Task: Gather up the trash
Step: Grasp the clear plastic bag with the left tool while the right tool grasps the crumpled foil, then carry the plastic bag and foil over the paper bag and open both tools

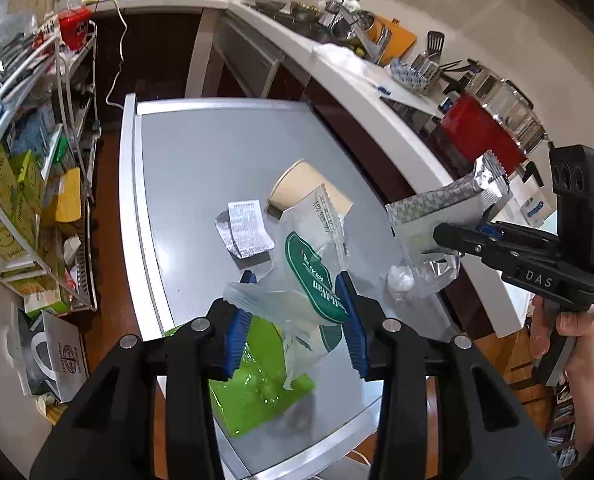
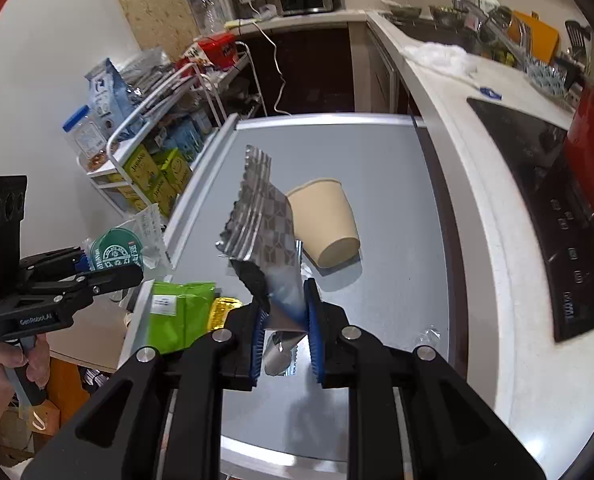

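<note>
My left gripper (image 1: 297, 320) is shut on a clear plastic wrapper with a green and white label (image 1: 313, 280), held above the grey table (image 1: 201, 168). It also shows in the right wrist view (image 2: 113, 256). My right gripper (image 2: 285, 320) is shut on a silver foil wrapper (image 2: 261, 220), held above the table; it shows in the left wrist view (image 1: 445, 200). A tan paper cup (image 2: 329, 220) lies on its side on the table. A crumpled receipt (image 1: 245, 228), a green packet (image 2: 177, 312) and a gold wrapper (image 2: 223, 312) lie on the table.
A crumpled clear plastic piece (image 1: 417, 276) lies at the table's right edge. A white counter (image 2: 477, 160) with a black cooktop (image 2: 549, 200) runs along the right. A wire rack (image 2: 145, 132) with boxes stands to the left.
</note>
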`<control>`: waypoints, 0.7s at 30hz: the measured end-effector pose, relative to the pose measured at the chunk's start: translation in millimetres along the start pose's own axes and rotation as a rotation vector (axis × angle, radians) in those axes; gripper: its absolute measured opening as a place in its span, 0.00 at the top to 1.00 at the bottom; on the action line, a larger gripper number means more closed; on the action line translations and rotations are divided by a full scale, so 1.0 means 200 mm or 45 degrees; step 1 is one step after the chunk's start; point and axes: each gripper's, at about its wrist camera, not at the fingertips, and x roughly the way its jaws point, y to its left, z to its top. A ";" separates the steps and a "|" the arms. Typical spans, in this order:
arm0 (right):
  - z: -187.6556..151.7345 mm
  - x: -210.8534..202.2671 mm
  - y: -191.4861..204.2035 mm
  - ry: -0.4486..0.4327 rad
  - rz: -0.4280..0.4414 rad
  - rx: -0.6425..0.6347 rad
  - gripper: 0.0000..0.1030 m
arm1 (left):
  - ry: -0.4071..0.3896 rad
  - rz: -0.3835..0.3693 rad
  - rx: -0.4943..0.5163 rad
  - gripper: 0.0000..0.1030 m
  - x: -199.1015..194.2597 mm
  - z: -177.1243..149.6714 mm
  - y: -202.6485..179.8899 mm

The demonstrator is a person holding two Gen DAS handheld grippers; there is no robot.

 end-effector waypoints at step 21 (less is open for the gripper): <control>-0.27 -0.38 0.13 -0.070 -0.032 0.005 0.81 | -0.192 0.133 0.125 0.59 -0.38 -0.14 -0.28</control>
